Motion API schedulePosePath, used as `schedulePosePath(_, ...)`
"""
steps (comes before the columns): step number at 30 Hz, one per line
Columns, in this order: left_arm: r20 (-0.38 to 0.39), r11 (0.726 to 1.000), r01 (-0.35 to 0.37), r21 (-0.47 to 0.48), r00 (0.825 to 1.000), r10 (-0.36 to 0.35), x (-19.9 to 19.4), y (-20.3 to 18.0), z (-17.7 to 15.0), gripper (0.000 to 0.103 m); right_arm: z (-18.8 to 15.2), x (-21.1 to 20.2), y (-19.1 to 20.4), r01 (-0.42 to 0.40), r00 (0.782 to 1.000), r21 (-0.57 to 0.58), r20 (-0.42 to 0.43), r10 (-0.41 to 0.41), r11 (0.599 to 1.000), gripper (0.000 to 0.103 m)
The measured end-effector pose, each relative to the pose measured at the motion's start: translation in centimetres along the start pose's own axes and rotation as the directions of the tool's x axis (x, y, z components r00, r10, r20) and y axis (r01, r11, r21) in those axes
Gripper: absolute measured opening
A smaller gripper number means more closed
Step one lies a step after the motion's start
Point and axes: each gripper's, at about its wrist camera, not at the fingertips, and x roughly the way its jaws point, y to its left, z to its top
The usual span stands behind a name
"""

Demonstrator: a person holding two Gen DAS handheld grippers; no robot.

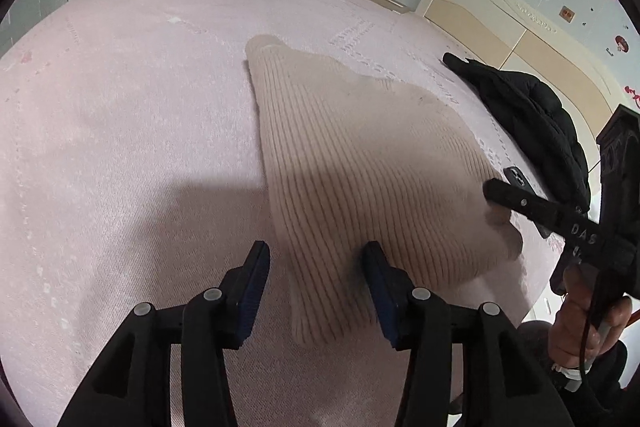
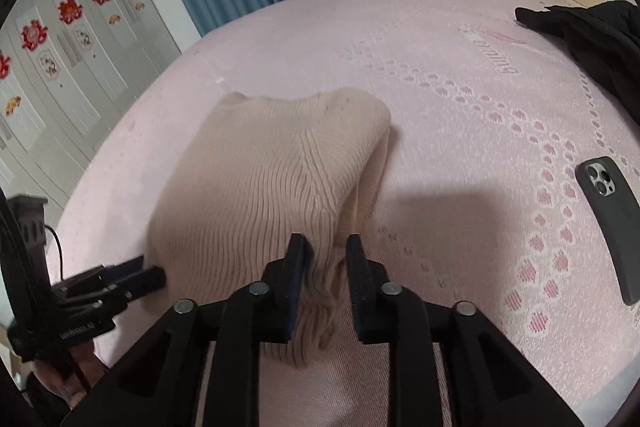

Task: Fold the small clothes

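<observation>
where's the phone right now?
The phone lies camera-side up on the pink bedspread, at the right edge of the right wrist view, right of the beige knit garment and nearer than the black jacket.

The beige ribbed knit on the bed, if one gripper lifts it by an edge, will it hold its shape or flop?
The beige ribbed knit would probably flop: it already lies in soft folds, bunched between the right gripper fingers. Likely light, since it barely dents the pink bedspread. The ribbing should grip rather than slip.
</observation>
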Motion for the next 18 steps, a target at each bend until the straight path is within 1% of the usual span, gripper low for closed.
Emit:
schedulePosePath(1,0.005,1.000,-0.002,0.000,1.000,0.002,0.0,-0.1,0.2,0.047,0.3,0.0,0.0,-0.006,1.000,0.013,0.005,0.006,1.000,0.032)
schedulePosePath(2,0.010,1.000,-0.002,-0.002,1.000,0.002,-0.2,-0.1,0.3,0.047,0.7,0.0,-0.2,-0.014,1.000,0.028,0.011,0.013,1.000,0.035)
schedulePosePath(3,0.015,1.000,-0.003,-0.005,1.000,0.003,-0.4,-0.1,0.5,0.047,1.0,0.1,-0.3,-0.021,1.000,0.044,0.016,0.020,0.999,0.042)
schedulePosePath(4,0.021,1.000,-0.005,-0.009,1.000,0.006,-0.5,-0.1,0.8,0.047,1.4,0.3,-0.5,-0.028,0.999,0.064,0.019,0.027,0.998,0.046)
schedulePosePath(6,0.031,1.000,-0.008,-0.017,0.999,0.008,-0.6,0.1,1.3,0.049,2.0,0.7,-0.6,-0.047,0.999,0.093,0.020,0.045,0.995,0.049)
schedulePosePath(7,0.034,1.000,-0.008,-0.020,0.999,0.008,-0.5,0.2,1.8,0.050,2.3,1.0,-0.6,-0.053,0.999,0.106,0.018,0.051,0.993,0.054)
schedulePosePath(9,0.041,1.000,-0.019,-0.018,0.999,0.020,-0.6,0.5,2.8,0.051,2.9,2.1,-0.8,-0.055,0.998,0.130,0.004,0.055,0.990,0.058)
schedulePosePath(10,0.050,0.999,-0.029,-0.015,0.998,0.029,-0.8,0.7,3.5,0.052,3.1,2.6,-0.9,-0.055,0.998,0.138,-0.004,0.056,0.989,0.058)
schedulePosePath(12,0.064,0.999,-0.046,-0.002,0.997,0.046,-0.9,1.1,4.9,0.057,3.3,4.0,-1.1,-0.055,0.997,0.155,-0.036,0.061,0.986,0.059)
schedulePosePath(13,0.077,0.998,-0.056,0.011,0.996,0.055,-1.0,1.4,5.9,0.060,3.3,4.7,-1.2,-0.055,0.997,0.162,-0.050,0.064,0.985,0.060)
schedulePosePath(14,0.092,0.997,-0.070,0.022,0.993,0.068,-1.1,1.7,6.8,0.062,3.2,5.3,-1.4,-0.059,0.996,0.171,-0.059,0.070,0.984,0.062)
schedulePosePath(16,0.116,0.996,-0.083,0.021,0.990,0.080,-1.2,2.6,8.0,0.064,2.7,6.0,-1.8,-0.067,0.995,0.191,-0.062,0.080,0.979,0.070)
schedulePosePath(17,0.125,0.997,-0.081,0.012,0.989,0.079,-1.2,3.1,8.4,0.064,2.5,6.4,-2.1,-0.074,0.994,0.206,-0.060,0.088,0.976,0.071)
schedulePosePath(18,0.137,0.997,-0.073,-0.005,0.988,0.073,-1.2,3.8,8.7,0.064,2.2,6.9,-2.4,-0.085,0.993,0.227,-0.065,0.102,0.970,0.075)
